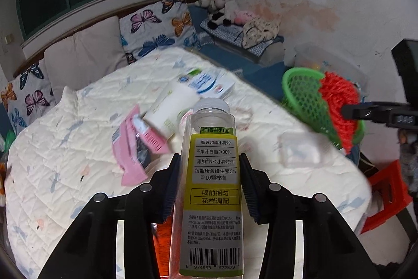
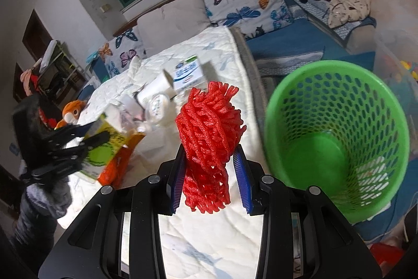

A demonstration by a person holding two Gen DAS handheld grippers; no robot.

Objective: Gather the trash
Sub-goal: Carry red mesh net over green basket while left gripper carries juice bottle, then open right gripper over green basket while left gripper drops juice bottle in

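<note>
My left gripper (image 1: 210,161) is shut on a clear plastic bottle (image 1: 213,174) with a yellow-green label, held above the white quilt (image 1: 65,148). My right gripper (image 2: 210,153) is shut on a red foam fruit net (image 2: 209,137), just left of the green mesh waste basket (image 2: 339,137). In the left wrist view the basket (image 1: 303,93) and the net (image 1: 339,101) sit at the right, with the right gripper's fingertip (image 1: 352,110) beside them. The left gripper with the bottle shows at the left of the right wrist view (image 2: 78,143).
On the quilt lie a pink wrapper (image 1: 135,148), a white paper cup (image 1: 172,109), a blue-white milk carton (image 1: 209,83), a clear plastic lid (image 1: 300,151) and an orange packet (image 2: 120,161). Butterfly pillows (image 1: 162,25) line the back. A red stool (image 1: 386,195) stands at the right.
</note>
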